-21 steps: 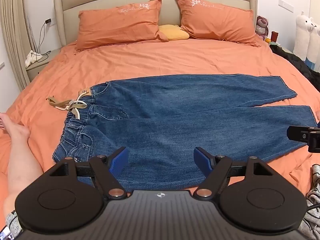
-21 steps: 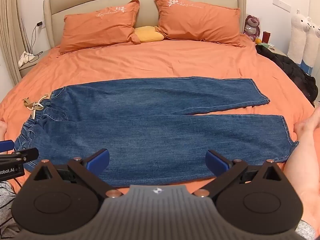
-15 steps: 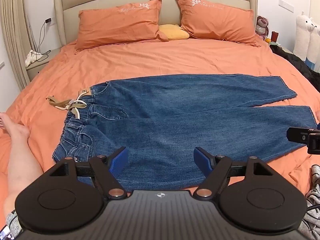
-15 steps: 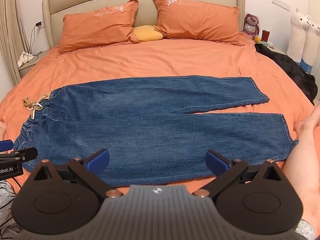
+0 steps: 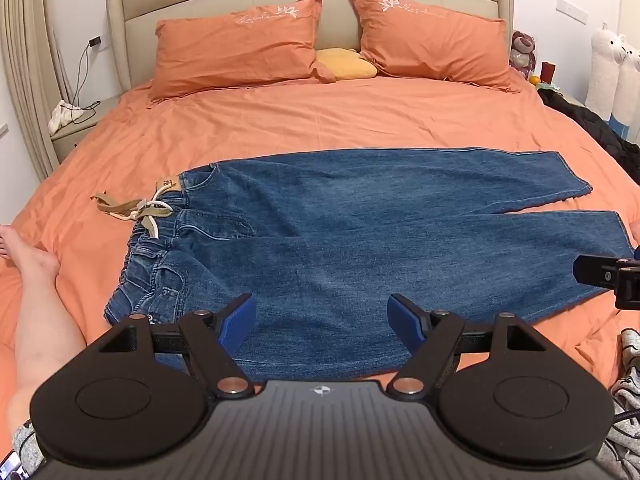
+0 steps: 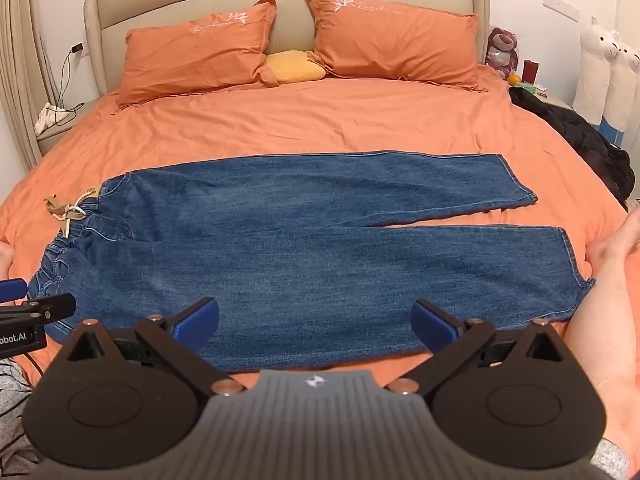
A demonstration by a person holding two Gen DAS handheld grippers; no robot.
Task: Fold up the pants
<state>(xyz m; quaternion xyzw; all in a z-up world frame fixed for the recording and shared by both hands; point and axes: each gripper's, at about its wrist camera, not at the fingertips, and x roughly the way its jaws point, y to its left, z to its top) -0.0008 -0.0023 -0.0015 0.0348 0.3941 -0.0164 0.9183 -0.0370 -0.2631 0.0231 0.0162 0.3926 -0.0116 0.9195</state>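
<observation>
The jeans (image 5: 360, 240) lie spread flat across the orange bed (image 5: 320, 120), below the two orange pillows (image 5: 240, 44), with the waistband (image 5: 160, 240) and its tan drawstring (image 5: 132, 210) at the left end and both leg hems at the right end. The two legs lie side by side, the farther one nearer the pillows, parting only towards the hems, so no fold looks made yet; the whole job seems still ahead.

The left gripper (image 5: 322, 316) hangs over the near edge of the jeans, close to the waistband end, its blue fingers (image 5: 240, 320) spread wide and holding nothing. The right gripper (image 6: 314, 318) hangs over the same near edge, further towards the hems, its blue fingers (image 6: 198, 316) also wide apart and empty. Neither touches the denim as far as can be seen.

Judging from this, the first step would be bringing one leg over the other, away from or towards the pillows, then folding the length from hems to waistband. A bare foot (image 6: 612, 240) rests on the bed just beside the near hem
</observation>
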